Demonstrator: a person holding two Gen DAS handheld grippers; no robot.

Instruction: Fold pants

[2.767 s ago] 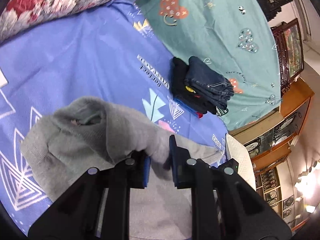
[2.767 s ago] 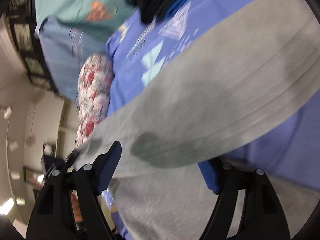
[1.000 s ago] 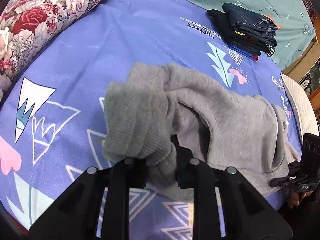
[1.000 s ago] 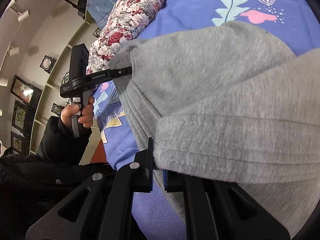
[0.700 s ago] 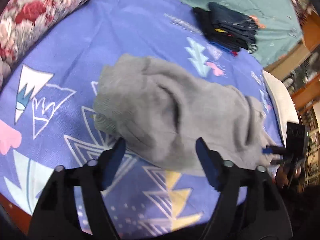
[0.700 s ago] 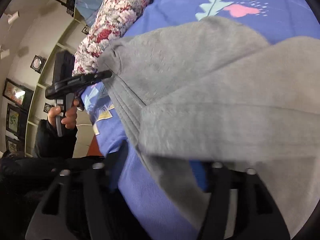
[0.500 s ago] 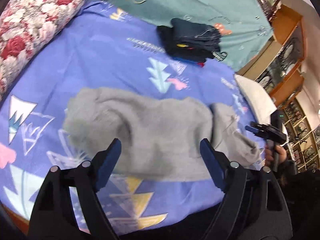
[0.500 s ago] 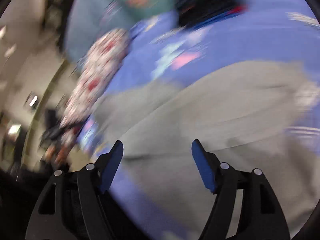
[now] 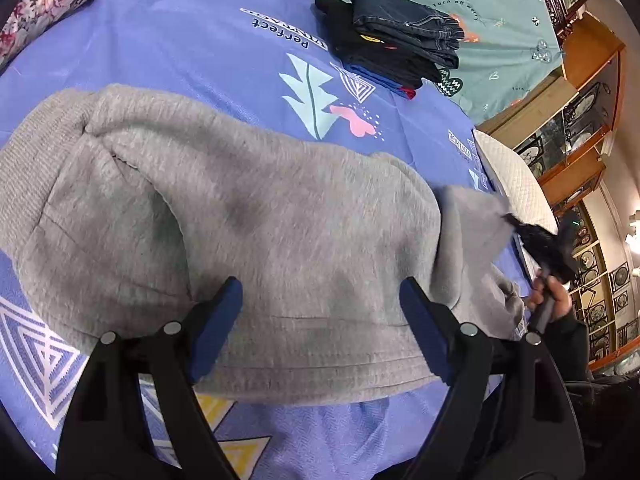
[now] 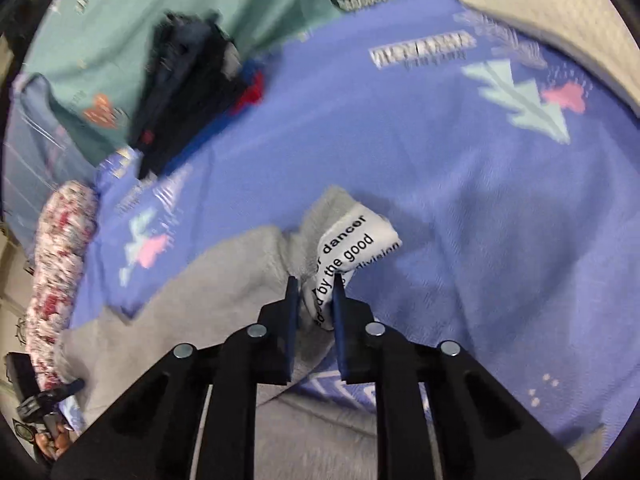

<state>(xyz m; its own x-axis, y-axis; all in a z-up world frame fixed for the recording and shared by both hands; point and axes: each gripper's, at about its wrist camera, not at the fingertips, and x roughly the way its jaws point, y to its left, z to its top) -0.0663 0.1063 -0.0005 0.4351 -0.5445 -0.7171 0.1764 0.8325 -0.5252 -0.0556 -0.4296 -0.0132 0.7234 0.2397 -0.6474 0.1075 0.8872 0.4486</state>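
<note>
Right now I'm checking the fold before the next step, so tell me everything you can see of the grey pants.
The grey pants are thick fleecy sweatpants with a ribbed band at the picture's left end and a stitched hem along the near edge. They lie folded across the purple patterned sheet, slightly rumpled. The right gripper is closing on a corner that carries a white label with black print. The left gripper hangs open just above the fabric, clamping nothing.

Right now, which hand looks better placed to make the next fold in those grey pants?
Probably the right. The right gripper is closing on the end of the grey pants that carries the white printed label, ready to carry it over. The left gripper hangs open above the folded middle, holding nothing.
</note>
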